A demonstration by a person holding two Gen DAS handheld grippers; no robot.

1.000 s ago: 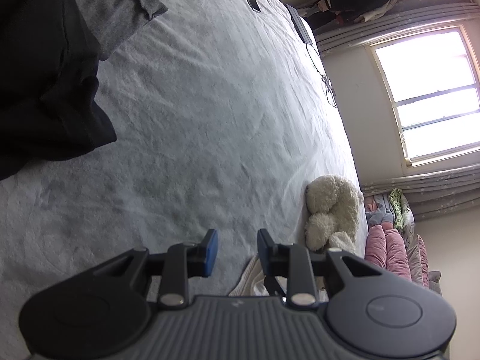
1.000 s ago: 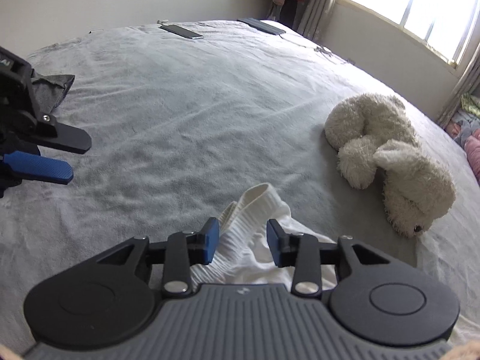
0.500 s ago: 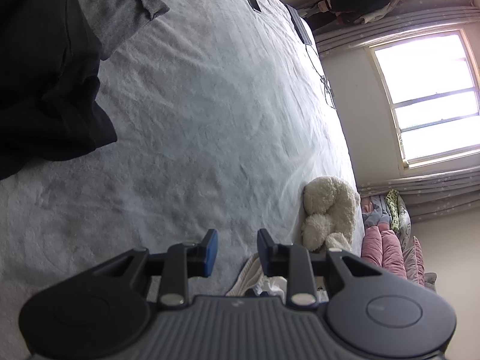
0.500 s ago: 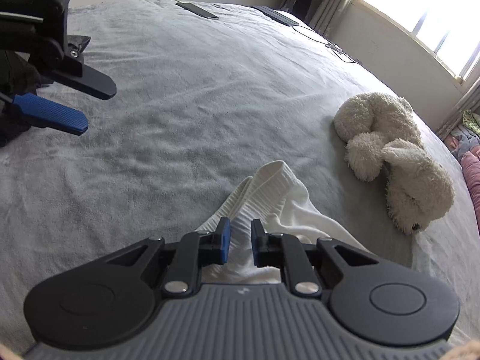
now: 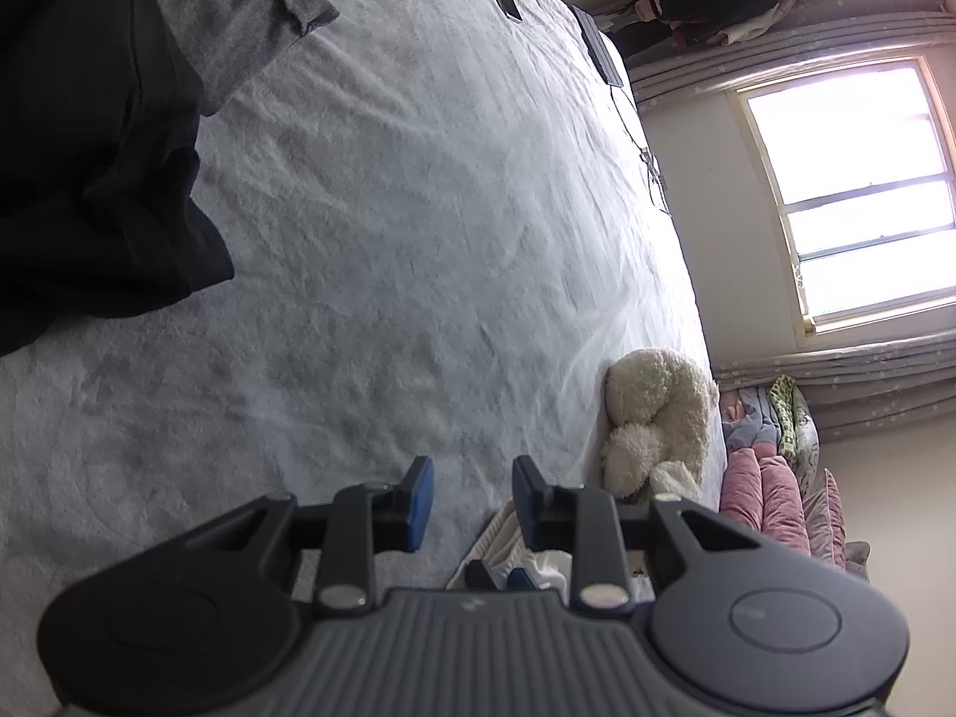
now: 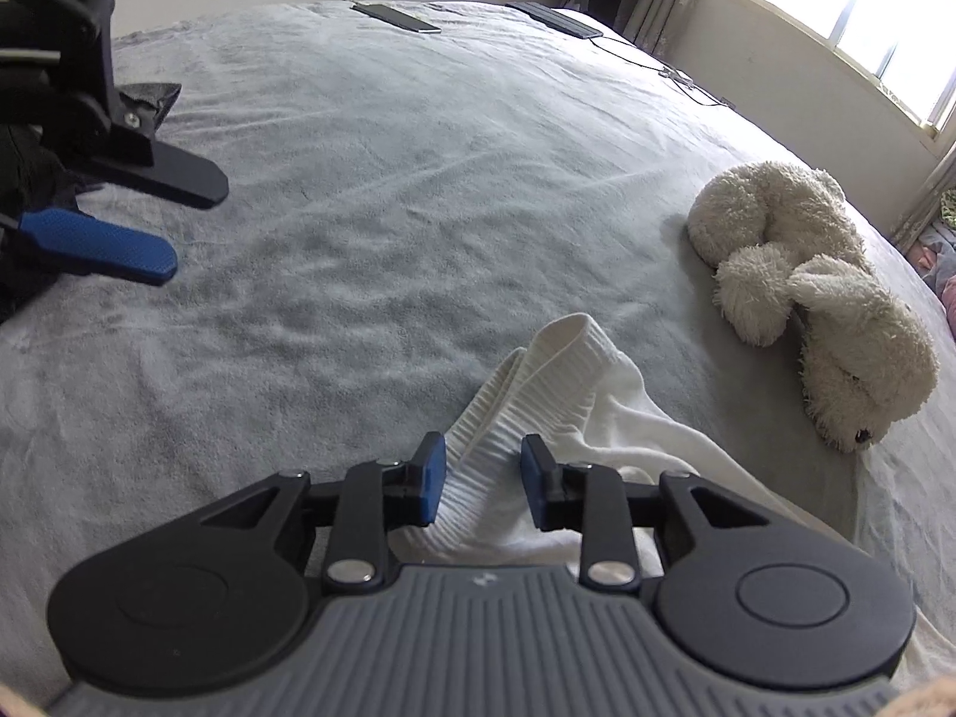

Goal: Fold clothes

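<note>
Each gripper, left (image 5: 466,499) and right (image 6: 483,474), has a ribbed grey body, two round black discs, black fingers (image 6: 427,481) with blue textured pads, and silver screw heads on the finger arms.

bare blanket (image 6: 418,191) centre, plush toy (image 6: 824,299) right

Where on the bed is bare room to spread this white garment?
The wide gray bedspread between the dark clothes, the phone and the plush toy is free. The near right corner, around the white garment, is crowded.
</note>
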